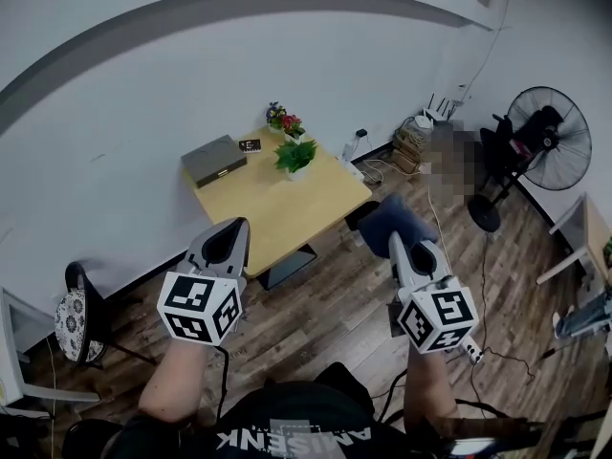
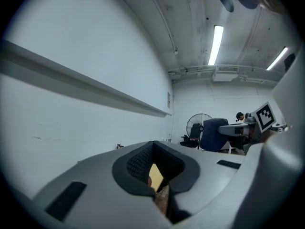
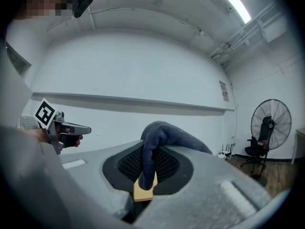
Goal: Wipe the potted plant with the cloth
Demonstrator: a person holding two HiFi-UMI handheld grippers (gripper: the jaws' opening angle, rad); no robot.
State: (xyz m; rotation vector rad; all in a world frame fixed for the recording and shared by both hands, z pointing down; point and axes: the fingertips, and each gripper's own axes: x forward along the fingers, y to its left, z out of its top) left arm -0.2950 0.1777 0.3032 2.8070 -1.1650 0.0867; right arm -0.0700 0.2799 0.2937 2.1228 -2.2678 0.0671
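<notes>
Two grippers point toward a yellow table (image 1: 287,208) in the head view. The potted plant (image 1: 295,157) stands well beyond the fingertips, between both lines of aim, past the table's near edge. Open wooden floor (image 1: 325,314) lies under the jaws. White print on the person's shirt (image 1: 287,438) is cut off and unreadable.

In the left gripper view, the left gripper (image 2: 153,147) has its jaws together on nothing; a sliver of yellow tabletop shows through the gap, with a plain wall to its left.

In the right gripper view, the right gripper (image 3: 145,175) is clamped on the blue cloth (image 3: 159,132), which bulges above the fingertips. A standing fan (image 3: 270,123) is far off to the right.
</notes>
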